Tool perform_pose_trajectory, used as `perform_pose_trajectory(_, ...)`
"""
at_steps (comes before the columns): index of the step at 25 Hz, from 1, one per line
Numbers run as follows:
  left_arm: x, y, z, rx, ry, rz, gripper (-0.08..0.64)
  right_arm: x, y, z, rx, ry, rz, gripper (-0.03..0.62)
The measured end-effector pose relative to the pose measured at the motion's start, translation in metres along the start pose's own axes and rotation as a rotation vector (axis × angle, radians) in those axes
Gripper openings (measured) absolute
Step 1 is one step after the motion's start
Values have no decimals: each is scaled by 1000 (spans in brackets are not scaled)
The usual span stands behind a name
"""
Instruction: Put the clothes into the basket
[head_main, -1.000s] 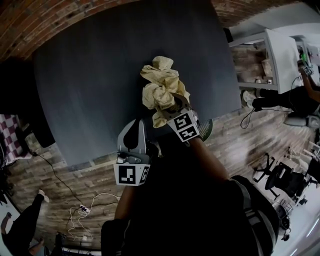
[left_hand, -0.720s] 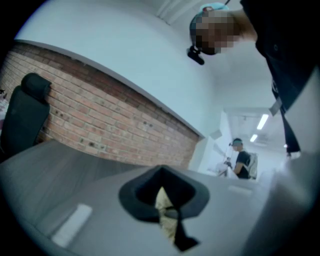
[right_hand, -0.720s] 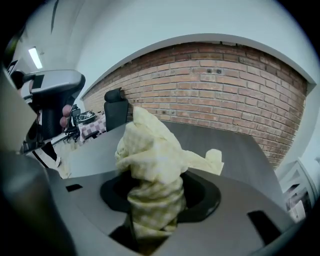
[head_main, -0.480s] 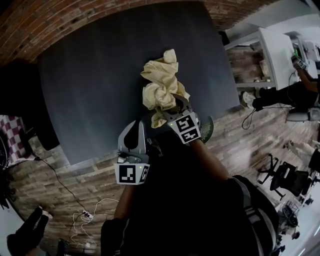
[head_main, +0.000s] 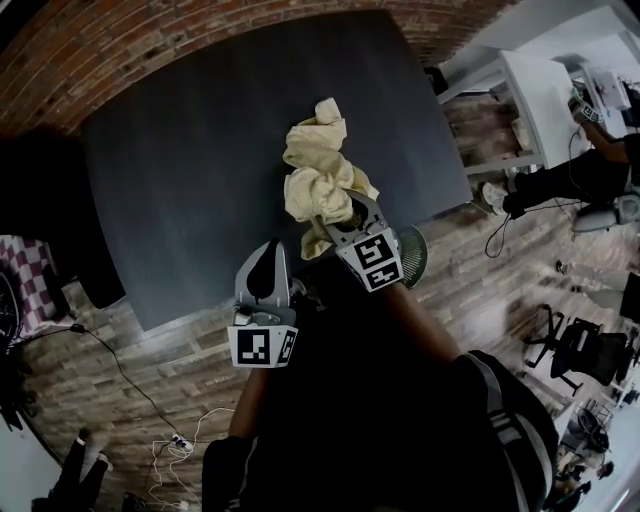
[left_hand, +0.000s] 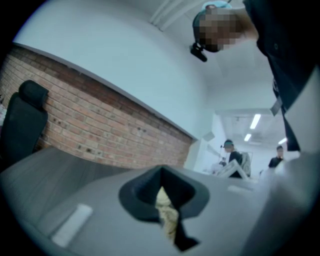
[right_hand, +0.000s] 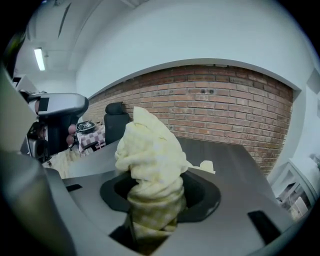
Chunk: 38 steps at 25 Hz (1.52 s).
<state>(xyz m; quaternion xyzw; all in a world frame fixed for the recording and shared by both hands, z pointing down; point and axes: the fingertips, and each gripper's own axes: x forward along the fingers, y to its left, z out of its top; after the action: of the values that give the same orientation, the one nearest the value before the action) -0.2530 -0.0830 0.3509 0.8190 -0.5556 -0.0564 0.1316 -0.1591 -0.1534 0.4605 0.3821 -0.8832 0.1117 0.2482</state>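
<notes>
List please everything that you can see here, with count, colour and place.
table: one, dark grey, centre.
cloth: one, pale yellow, bunched, held above the table.
brick wall: one, red-brown, behind the table.
chair: one, black, beside the table's left end.
shelf: one, white, far right.
other people: at least two, dark clothes, in the background.
left gripper: one, grey, near the table's front edge, jaws together.
right gripper: one, grey, jaws shut on the cloth.
</notes>
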Motion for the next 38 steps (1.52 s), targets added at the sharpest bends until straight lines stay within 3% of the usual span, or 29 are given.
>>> perform_pose_trajectory(22,-67,-24,9,38,-37,-48,5,-72,44,4,28,-110,-77,199)
perform_pose_trajectory(38,-91,-62,-3,42,-11,-151,5,-135,62,-21,58,-126,-168,200)
